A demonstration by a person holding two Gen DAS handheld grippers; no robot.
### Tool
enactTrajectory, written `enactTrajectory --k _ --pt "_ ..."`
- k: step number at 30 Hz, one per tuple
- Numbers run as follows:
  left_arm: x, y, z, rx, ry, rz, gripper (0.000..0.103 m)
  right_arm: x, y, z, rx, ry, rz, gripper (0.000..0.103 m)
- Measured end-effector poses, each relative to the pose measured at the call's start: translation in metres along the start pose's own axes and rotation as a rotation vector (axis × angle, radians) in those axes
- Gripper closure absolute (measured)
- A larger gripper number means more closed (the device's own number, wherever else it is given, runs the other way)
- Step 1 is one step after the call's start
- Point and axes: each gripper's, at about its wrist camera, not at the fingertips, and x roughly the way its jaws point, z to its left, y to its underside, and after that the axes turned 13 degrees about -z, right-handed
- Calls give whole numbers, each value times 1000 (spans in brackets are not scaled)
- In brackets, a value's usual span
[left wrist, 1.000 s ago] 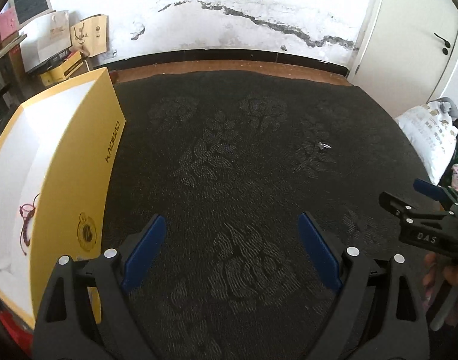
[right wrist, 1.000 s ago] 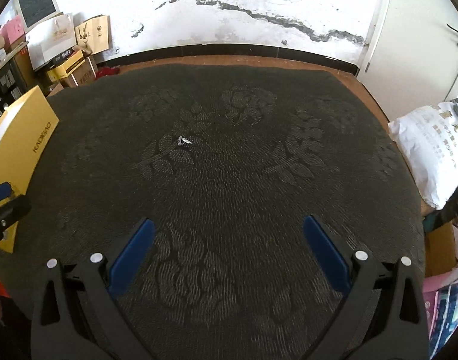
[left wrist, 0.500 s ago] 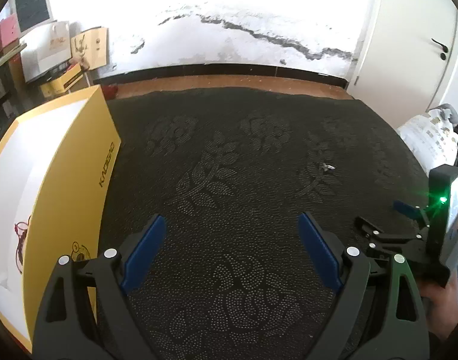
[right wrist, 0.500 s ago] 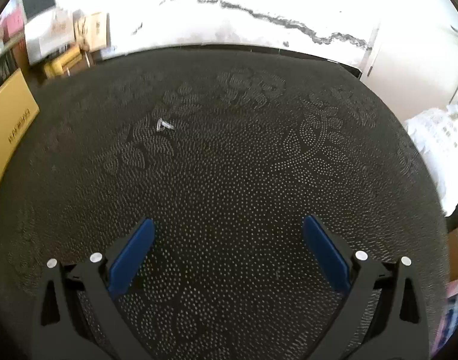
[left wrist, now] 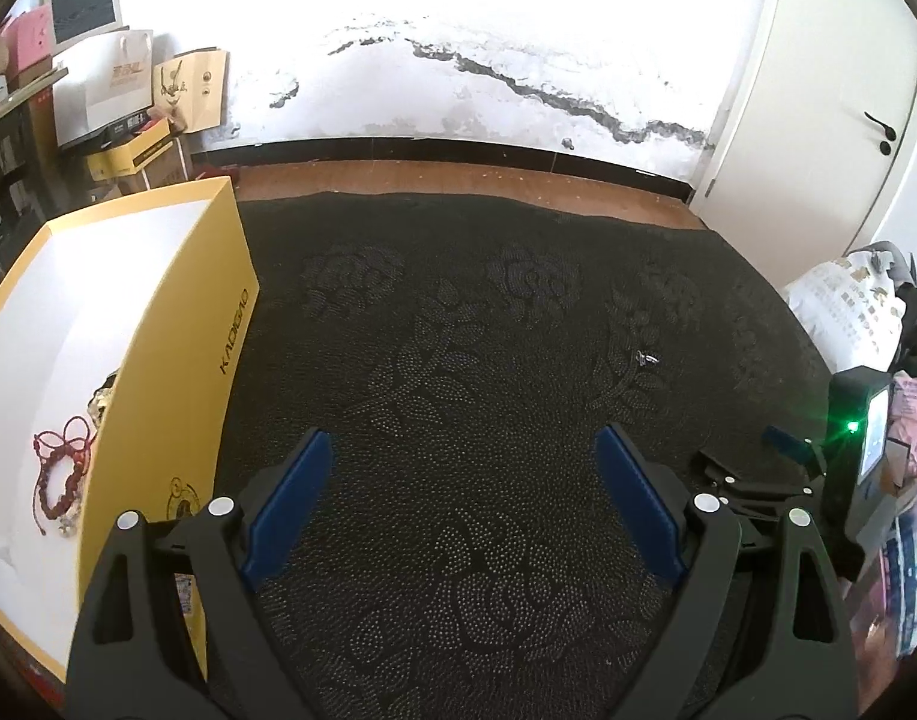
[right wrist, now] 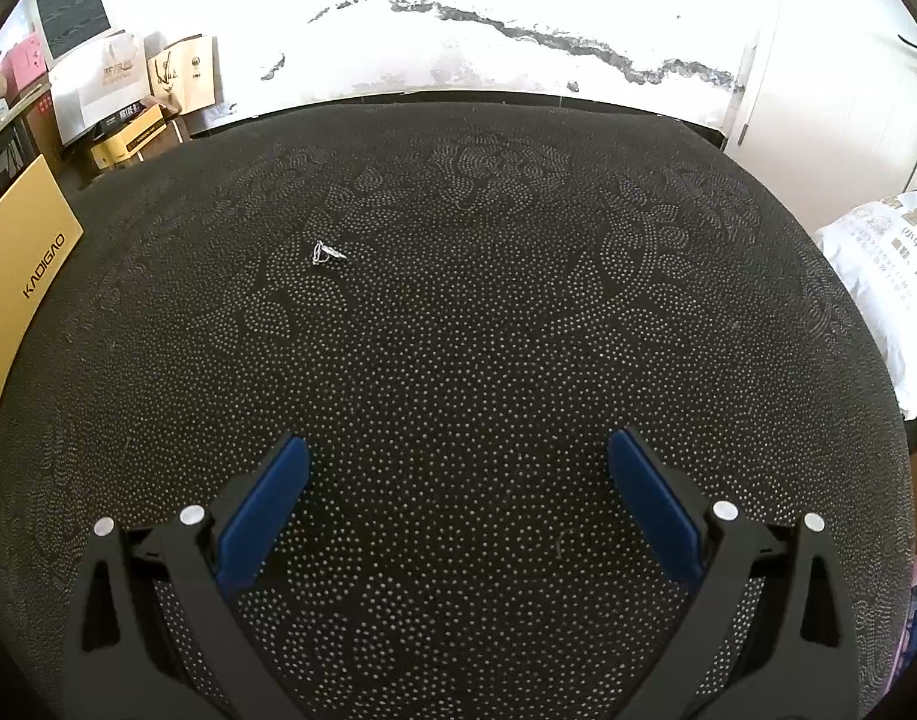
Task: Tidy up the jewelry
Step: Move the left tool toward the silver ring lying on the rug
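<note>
A small silver jewelry piece (right wrist: 326,253) lies on the dark patterned mat, ahead and left of my right gripper (right wrist: 458,456), which is open, empty and low over the mat. The piece also shows in the left wrist view (left wrist: 646,358), ahead and right of my left gripper (left wrist: 463,450), which is open and empty. A yellow box (left wrist: 176,360) with a white inside stands at the left; a red bracelet (left wrist: 59,474) lies in it. The right gripper's body shows in the left wrist view (left wrist: 776,480). The box side also shows in the right wrist view (right wrist: 20,276).
The dark mat (left wrist: 458,360) covers the surface up to a wooden strip and white wall. Paper bags and boxes (left wrist: 134,114) stand at the back left. A white printed sack (left wrist: 848,306) lies at the right. A white door (left wrist: 830,90) is at the back right.
My right gripper has dropped closer to the mat and toward the silver piece. My left gripper has pulled back and tilted up, so the wall shows more. Both stay open.
</note>
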Motion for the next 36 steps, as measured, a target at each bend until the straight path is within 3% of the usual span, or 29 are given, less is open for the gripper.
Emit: enactTrajectory --k 15,26,36 --pt "5 11 6 -25 31 85 15 0 0 0 0 0 0 6" --pt "20 20 15 -28 -6 134 15 0 0 0 0 1 0 6" --pt "-4 5 11 -39 34 76 15 0 0 1 0 1 -1 6"
